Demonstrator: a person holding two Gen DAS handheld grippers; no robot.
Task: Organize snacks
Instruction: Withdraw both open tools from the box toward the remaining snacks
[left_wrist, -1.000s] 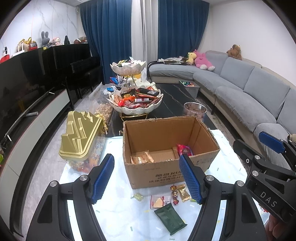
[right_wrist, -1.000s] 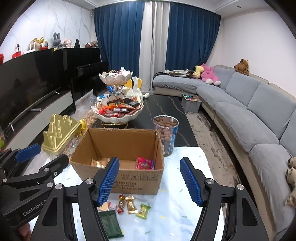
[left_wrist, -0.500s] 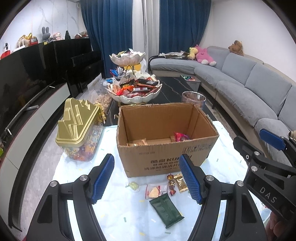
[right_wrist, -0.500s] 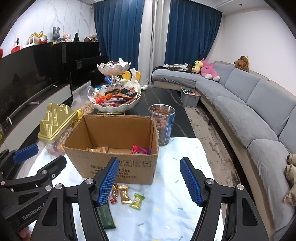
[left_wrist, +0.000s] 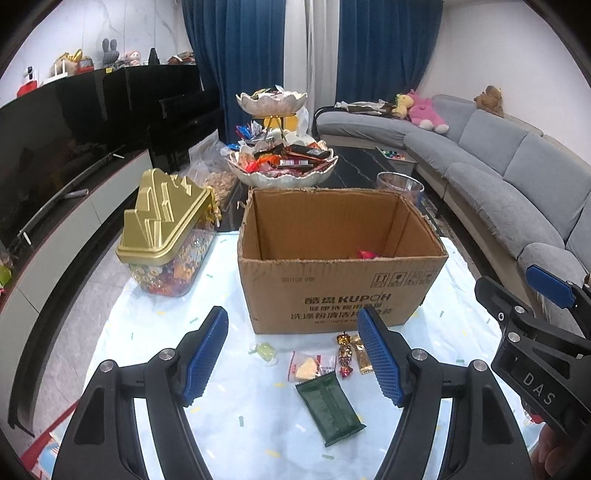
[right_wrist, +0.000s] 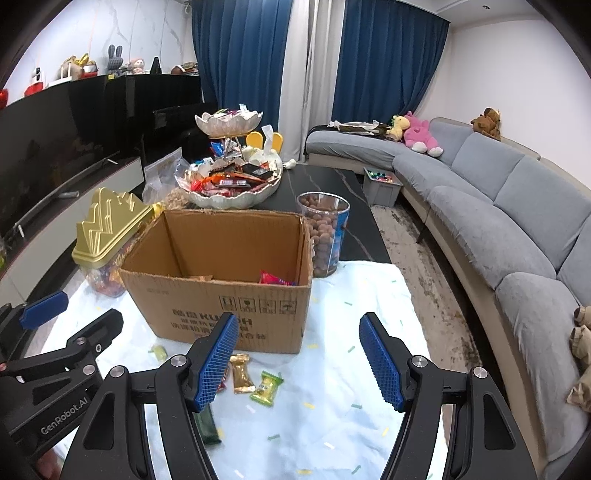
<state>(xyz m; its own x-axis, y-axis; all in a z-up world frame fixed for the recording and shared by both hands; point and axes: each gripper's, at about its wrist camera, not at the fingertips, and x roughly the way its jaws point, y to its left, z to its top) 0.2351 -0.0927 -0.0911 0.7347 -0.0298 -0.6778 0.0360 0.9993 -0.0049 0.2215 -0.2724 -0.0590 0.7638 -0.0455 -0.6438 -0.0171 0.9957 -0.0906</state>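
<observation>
An open cardboard box (left_wrist: 340, 273) (right_wrist: 221, 291) stands on a white cloth, with a red packet (right_wrist: 275, 278) inside. Loose snacks lie in front of it: a dark green packet (left_wrist: 328, 408), a clear packet with a yellow piece (left_wrist: 306, 369), a gold candy (left_wrist: 364, 358) (right_wrist: 242, 374), a purple-red candy (left_wrist: 343, 360), a pale green candy (left_wrist: 264, 350) and a green-yellow candy (right_wrist: 266, 386). My left gripper (left_wrist: 293, 356) is open and empty above these snacks. My right gripper (right_wrist: 299, 360) is open and empty, to their right.
A gold-lidded candy jar (left_wrist: 166, 236) stands left of the box. A round tub of brown balls (right_wrist: 325, 236) stands behind its right corner. A two-tier dish of snacks (left_wrist: 282, 162) sits on the dark table behind. A grey sofa (right_wrist: 498, 221) runs along the right.
Both grippers have drawn back and lowered; the box looks nearer and its inside is less visible. The loose snacks now lie between the left fingers. Both stay open.
</observation>
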